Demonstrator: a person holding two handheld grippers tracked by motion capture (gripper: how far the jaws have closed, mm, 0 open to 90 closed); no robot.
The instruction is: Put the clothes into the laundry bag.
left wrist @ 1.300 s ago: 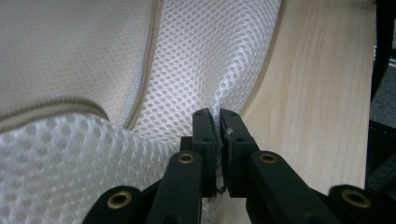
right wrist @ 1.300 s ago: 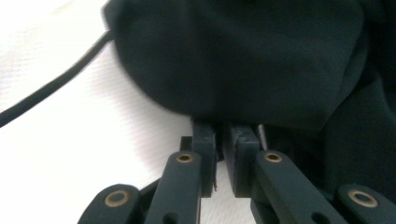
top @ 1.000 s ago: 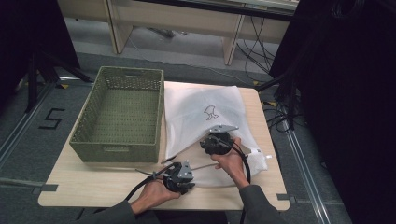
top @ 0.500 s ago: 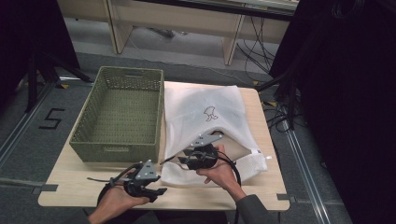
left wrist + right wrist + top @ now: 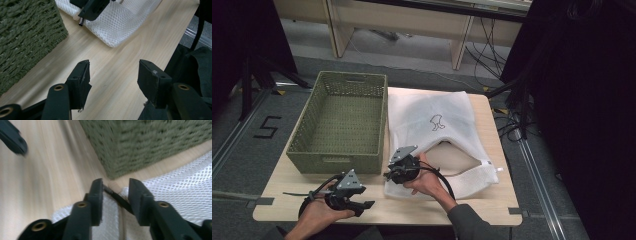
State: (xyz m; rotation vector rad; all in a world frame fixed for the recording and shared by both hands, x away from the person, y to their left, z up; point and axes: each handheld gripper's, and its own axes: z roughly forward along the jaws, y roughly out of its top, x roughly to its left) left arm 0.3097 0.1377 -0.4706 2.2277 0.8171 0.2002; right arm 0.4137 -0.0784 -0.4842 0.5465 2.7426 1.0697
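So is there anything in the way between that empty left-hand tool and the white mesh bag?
Nothing visible. The left gripper has its fingers apart with nothing between them, and bare wooden table lies between it and the near corner of the mesh bag. The green basket sits off to the side.

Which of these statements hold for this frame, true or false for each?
1. The woven green basket holds folded laundry. False: its inside looks bare.
2. The white mesh laundry bag lies on the table beside the basket. True.
3. The left hand-held gripper clamps the bag's corner. False: its jaws stand apart over bare wood, with nothing between them.
4. The right hand-held gripper sits at the bag's near corner, with a thin dark strip, perhaps the zipper pull, between its jaws. True.
5. The bag carries a small dark printed mark. True.
6. The bag hangs over the basket's rim. False: it lies flat alongside it.
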